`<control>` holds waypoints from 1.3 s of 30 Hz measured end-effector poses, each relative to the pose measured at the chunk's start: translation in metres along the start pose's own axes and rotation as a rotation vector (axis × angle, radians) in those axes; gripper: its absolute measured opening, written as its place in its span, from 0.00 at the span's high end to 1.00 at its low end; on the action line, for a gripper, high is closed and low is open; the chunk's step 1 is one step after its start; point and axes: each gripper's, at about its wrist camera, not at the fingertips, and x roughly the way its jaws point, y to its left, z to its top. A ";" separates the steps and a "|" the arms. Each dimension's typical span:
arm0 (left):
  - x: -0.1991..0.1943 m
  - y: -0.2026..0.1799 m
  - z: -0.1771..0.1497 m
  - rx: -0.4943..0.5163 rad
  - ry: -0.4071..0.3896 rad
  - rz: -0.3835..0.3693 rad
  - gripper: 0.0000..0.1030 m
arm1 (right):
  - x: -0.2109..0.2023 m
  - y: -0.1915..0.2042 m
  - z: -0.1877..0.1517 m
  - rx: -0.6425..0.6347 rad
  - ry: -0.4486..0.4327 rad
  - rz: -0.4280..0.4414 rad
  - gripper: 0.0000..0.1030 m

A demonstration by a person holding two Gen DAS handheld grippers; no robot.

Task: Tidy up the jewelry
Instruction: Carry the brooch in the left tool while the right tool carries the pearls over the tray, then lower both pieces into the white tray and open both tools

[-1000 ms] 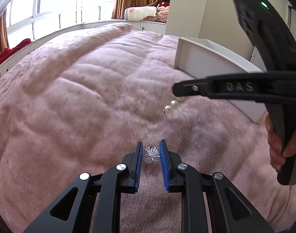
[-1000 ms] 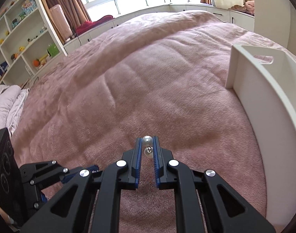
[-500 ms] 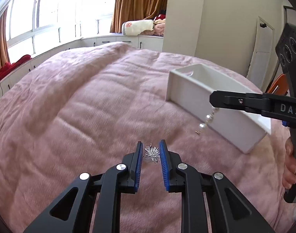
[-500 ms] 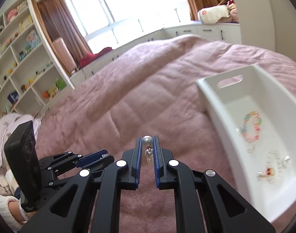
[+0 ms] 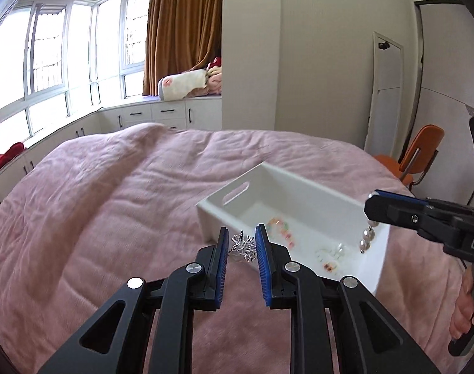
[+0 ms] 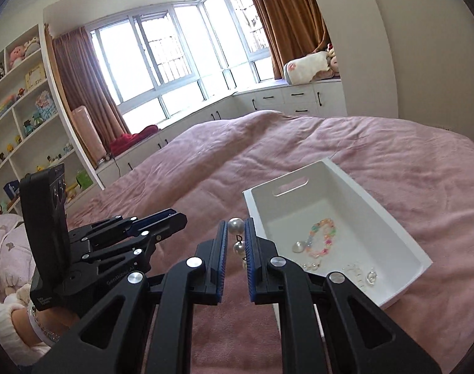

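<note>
Both pieces are up off the bed (image 5: 118, 205) and on their way to the white tray (image 6: 389, 218), so the step in hand looks like the carry before the drop.

The left hand-held gripper (image 5: 241, 246) is clamped on a spiky silver brooch (image 5: 244, 246), which sits between the blue pads, level with the tray's near left corner. The right hand-held gripper (image 6: 236, 243) is clamped on a pearl drop earring (image 6: 237, 237): the top pearl shows above the pads and the lower pearls hang between them. In the left wrist view those pearls dangle at the tray's right edge, though whether they hang over the inside or just outside the rim is hard to tell through the fisheye.

The tray lies on the pink blanket and already holds a pastel bead bracelet (image 6: 322, 239) and a few small pale pieces near its front end.

Next, each load probably needs to travel clear over the rim, come low above a bare patch of tray floor, and be released gently so nothing bounces or tangles with the bracelet.
</note>
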 end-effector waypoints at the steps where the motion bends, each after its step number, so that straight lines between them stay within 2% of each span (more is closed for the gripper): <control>1: 0.001 -0.005 0.006 -0.001 -0.005 -0.005 0.78 | -0.006 -0.006 0.002 0.003 -0.012 -0.005 0.89; 8: 0.016 -0.048 0.039 0.037 -0.012 -0.032 0.78 | -0.036 -0.039 0.009 0.024 -0.052 -0.042 0.89; 18: 0.061 -0.078 0.062 0.035 0.057 -0.071 0.78 | -0.042 -0.079 0.003 0.062 -0.030 -0.093 0.89; 23: 0.093 -0.083 0.067 0.050 0.106 -0.052 0.78 | -0.031 -0.093 -0.002 0.078 0.007 -0.113 0.89; 29: 0.139 -0.083 0.059 0.041 0.202 -0.034 0.78 | -0.010 -0.098 -0.004 0.044 0.070 -0.144 0.89; 34: 0.168 -0.083 0.052 0.045 0.241 -0.013 0.78 | 0.013 -0.100 -0.002 0.013 0.129 -0.167 0.89; 39: 0.185 -0.082 0.049 0.037 0.271 -0.024 0.78 | 0.040 -0.097 -0.007 -0.043 0.190 -0.199 0.89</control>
